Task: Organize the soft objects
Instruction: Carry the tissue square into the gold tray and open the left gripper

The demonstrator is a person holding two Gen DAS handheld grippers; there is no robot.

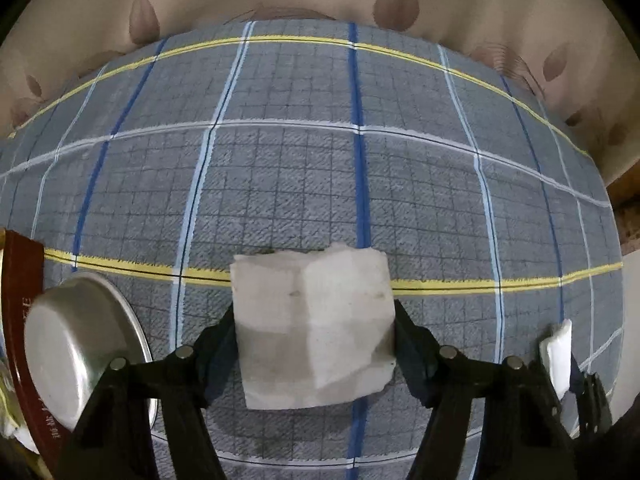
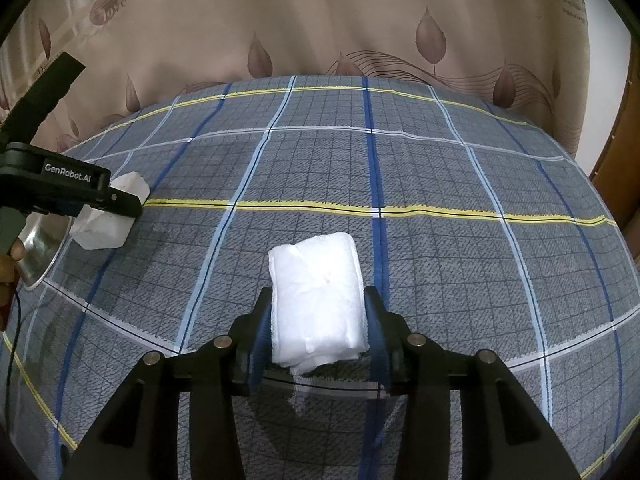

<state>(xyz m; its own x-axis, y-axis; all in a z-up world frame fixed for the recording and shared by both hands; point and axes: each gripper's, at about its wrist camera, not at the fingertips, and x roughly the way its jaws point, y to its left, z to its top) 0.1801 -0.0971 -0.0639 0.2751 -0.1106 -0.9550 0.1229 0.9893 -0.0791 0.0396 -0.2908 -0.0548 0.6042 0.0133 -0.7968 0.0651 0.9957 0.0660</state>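
My left gripper (image 1: pixel 315 330) is shut on a white foam block (image 1: pixel 312 328) and holds it just above the plaid bed sheet (image 1: pixel 360 184). The same block (image 2: pixel 106 216) and left gripper (image 2: pixel 120 204) show at the far left of the right wrist view. My right gripper (image 2: pixel 318 320) is shut on a white folded gauze bundle (image 2: pixel 318 300), held above the sheet (image 2: pixel 440 264). That bundle shows at the right edge of the left wrist view (image 1: pixel 558 348).
A steel bowl (image 1: pixel 80 344) stands at the left beside a dark red box (image 1: pixel 18 280); the bowl's rim (image 2: pixel 38 252) shows behind the left gripper. A beige leaf-print curtain (image 2: pixel 320 20) hangs behind the bed. A wooden edge (image 2: pixel 620 160) is at the right.
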